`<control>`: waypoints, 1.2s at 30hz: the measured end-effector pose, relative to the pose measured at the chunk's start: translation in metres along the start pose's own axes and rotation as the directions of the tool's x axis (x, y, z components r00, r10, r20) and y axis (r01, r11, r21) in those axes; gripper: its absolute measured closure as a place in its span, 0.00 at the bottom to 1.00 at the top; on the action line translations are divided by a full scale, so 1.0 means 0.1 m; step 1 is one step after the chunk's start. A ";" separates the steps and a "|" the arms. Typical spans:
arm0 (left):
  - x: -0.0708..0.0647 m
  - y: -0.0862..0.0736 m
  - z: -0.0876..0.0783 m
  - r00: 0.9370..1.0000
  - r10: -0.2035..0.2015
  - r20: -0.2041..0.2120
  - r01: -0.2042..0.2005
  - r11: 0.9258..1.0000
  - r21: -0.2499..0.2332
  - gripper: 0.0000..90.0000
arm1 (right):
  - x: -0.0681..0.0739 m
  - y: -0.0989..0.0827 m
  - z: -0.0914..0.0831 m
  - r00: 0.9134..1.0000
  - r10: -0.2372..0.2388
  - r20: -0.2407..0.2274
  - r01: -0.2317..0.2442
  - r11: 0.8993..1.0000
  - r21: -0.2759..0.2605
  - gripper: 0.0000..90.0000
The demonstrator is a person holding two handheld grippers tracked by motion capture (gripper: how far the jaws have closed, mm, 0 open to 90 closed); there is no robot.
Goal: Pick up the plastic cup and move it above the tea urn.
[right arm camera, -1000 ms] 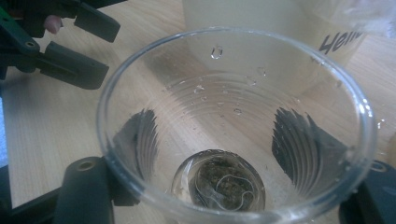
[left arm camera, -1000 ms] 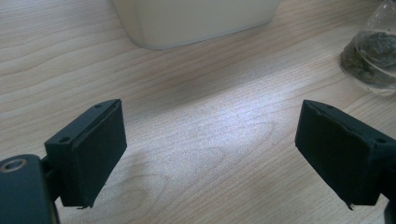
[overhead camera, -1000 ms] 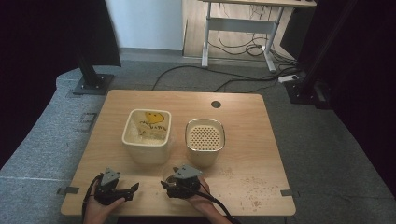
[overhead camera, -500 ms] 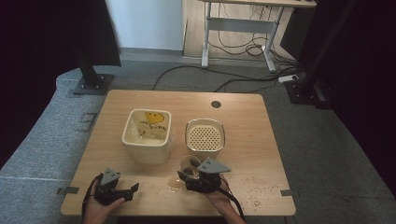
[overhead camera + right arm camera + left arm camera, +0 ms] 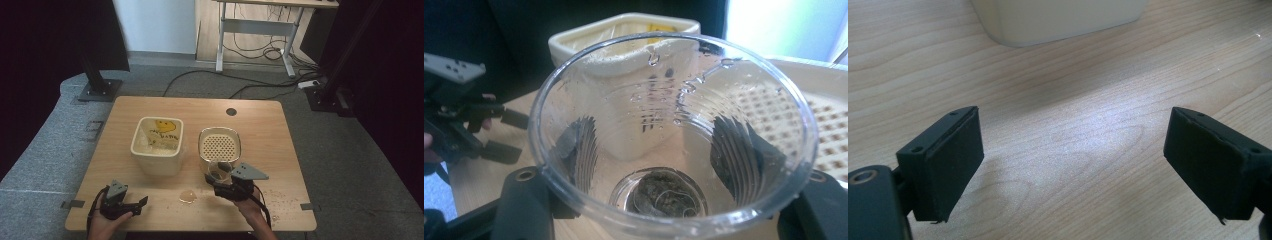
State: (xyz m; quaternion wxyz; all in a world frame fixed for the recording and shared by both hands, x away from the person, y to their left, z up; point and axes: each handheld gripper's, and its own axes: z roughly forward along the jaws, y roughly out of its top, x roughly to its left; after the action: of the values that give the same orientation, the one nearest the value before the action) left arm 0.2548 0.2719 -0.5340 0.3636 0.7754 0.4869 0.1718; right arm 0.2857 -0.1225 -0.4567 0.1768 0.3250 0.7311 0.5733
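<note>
Wooden bench [image 5: 150, 105], seen from above, with my two forearms entering at its near edge. At centre-left stands a cream square tub [image 5: 156, 143] with a yellow print inside; just beside it, to the right, a cream container with a perforated insert [image 5: 219, 146]. My right hand [image 5: 248, 205] reaches forward near the bench's front, its wrist low, and carries my right claw [image 5: 220, 176] up against the near rim of the perforated container. That claw is closed around a clear plastic cup [image 5: 671, 135], jaws pressing its two sides (droplets cling to the cup wall, and a dark wet clump lies in the bottom). My left hand [image 5: 102, 226] rests at the near-left corner, its left claw [image 5: 141, 204] pointing right, jaws spread wide with nothing but bare wood between them. A small puddle [image 5: 188, 196] lies on the bench between the two claws.
</note>
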 end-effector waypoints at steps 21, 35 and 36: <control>0.00 0.00 0.02 1.000 0.007 -0.006 -0.007 1.000 0.004 0.11 | -0.74 0.87 -0.30 0.993 0.007 0.117 0.001 0.998 -0.060 0.40; 0.01 -0.01 0.02 1.000 0.009 -0.008 -0.009 1.000 0.012 0.12 | -0.92 1.03 -0.02 0.991 0.008 0.132 -0.006 1.000 -0.015 0.40; 0.01 -0.01 0.02 1.000 0.008 -0.007 -0.008 1.000 0.013 0.12 | -0.90 1.04 0.00 0.990 -0.001 0.141 0.002 1.000 -0.006 0.40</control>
State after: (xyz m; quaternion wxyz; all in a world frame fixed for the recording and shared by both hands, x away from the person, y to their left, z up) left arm 0.2561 0.2721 -0.5364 0.3559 0.7792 0.4862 0.1729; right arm 0.3801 -0.1698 -0.3675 0.2298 0.3636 0.7152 0.5508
